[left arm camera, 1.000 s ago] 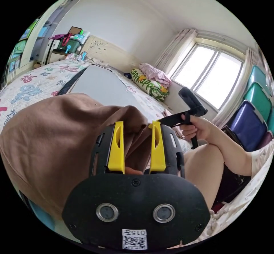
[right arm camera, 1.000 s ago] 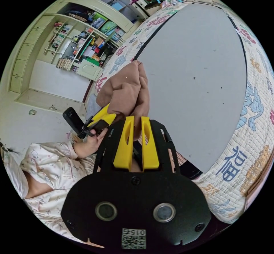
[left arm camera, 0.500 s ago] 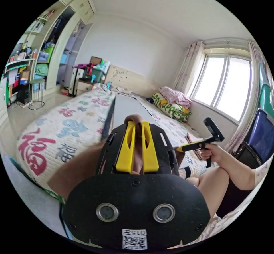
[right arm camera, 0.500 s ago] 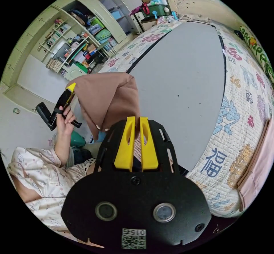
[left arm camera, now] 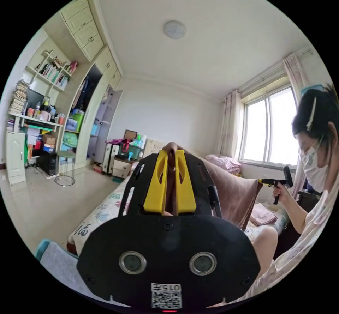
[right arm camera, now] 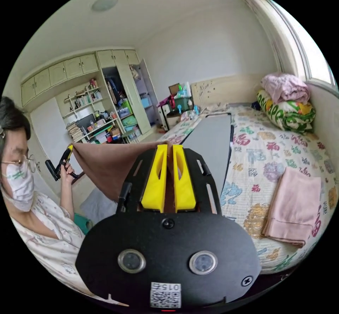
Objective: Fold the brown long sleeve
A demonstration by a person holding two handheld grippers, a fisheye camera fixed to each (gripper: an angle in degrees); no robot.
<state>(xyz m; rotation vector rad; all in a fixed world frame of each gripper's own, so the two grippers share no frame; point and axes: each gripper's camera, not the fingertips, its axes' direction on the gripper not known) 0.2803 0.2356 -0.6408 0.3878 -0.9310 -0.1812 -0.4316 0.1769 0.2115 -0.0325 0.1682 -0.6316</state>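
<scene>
Brown long sleeve stretches between both grippers' clamped fingers.

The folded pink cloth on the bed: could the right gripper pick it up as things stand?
Probably not yet. The right gripper is shut on the brown long sleeve, held up between both grippers. The pink cloth itself lies uncovered on the bed.

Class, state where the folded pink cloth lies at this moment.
In the right gripper view, the folded pink cloth lies flat on the patterned quilt, to the right of the grey board and nearer than the green pillow.
</scene>
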